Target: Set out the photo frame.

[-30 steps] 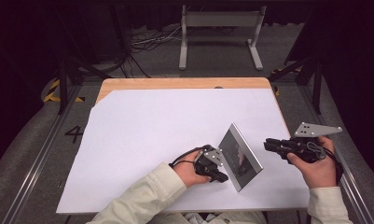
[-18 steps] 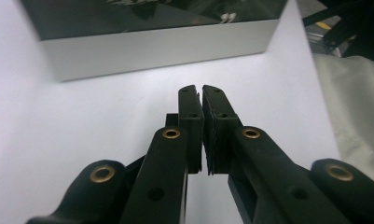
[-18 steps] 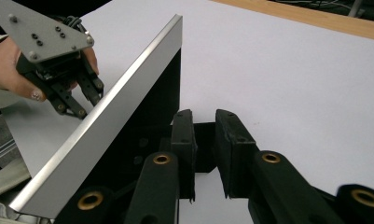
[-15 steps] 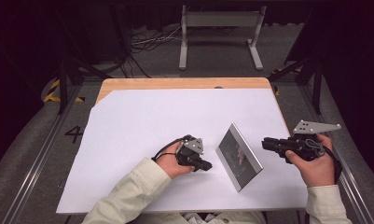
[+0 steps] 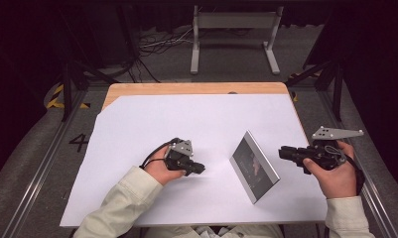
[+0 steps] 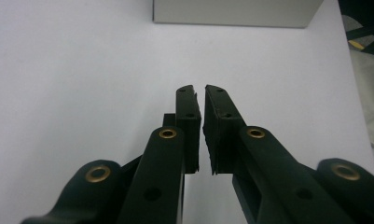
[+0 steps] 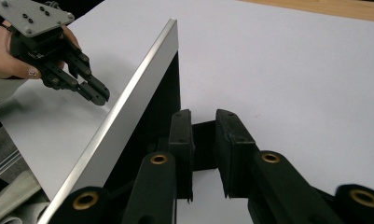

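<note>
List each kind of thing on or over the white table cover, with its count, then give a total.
Picture frames: 1, the silver-edged frame standing on the white sheet.
Hand-held tongs: 2, the left tongs and the right tongs, both holding nothing.
Total: 3

frame (image 6: 231,11): top cut by picture's edge, left gripper view | frame's dark face: picture too blurred to tell

A lab recording rig — paper-covered table (image 5: 152,124), black curtains, floor rails (image 5: 35,173), loose cables (image 5: 157,47) behind
</note>
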A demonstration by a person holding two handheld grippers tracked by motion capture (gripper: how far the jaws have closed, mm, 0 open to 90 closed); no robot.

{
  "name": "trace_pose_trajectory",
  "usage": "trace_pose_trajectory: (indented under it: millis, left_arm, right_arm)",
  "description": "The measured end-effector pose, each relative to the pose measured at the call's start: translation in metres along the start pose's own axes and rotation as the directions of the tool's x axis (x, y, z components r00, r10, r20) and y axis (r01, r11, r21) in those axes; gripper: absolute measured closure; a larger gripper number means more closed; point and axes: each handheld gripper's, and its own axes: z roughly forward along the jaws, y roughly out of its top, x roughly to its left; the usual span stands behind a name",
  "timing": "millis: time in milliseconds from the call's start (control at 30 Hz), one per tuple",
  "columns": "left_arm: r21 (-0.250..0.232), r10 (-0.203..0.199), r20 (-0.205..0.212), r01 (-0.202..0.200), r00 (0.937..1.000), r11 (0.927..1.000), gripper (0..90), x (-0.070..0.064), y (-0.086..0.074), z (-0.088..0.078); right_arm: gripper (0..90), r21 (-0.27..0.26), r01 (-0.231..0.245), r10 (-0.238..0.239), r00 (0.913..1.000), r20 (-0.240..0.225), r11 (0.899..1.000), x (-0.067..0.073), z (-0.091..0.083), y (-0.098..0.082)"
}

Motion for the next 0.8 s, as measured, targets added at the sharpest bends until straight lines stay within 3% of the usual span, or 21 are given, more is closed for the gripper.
trace_pose_trajectory:
  millis: [200, 367, 800]
  left_arm:
    - [-0.006, -0.047, -0.044, 0.046, 0.9979, 0.9989, 83.3, 0.010, -0.020, -0.016]
    - [0.015, -0.048, -0.056, 0.049, 0.9973, 0.9987, 80.9, 0.011, -0.031, -0.017]
    - [-0.005, -0.089, -0.058, 0.089, 0.9943, 0.9960, 79.8, 0.013, -0.035, -0.024]
  right_arm:
    - [76.1, 0.018, -0.032, 0.032, 0.9995, 0.007, 0.999, 0.001, -0.004, 0.004]
    - [75.6, 0.031, -0.021, 0.021, 0.9997, 0.015, 0.999, 0.003, -0.005, 0.010]
    - [73.6, 0.052, 0.005, -0.005, 1.0000, -0.004, 0.999, 0.015, -0.001, 0.021]
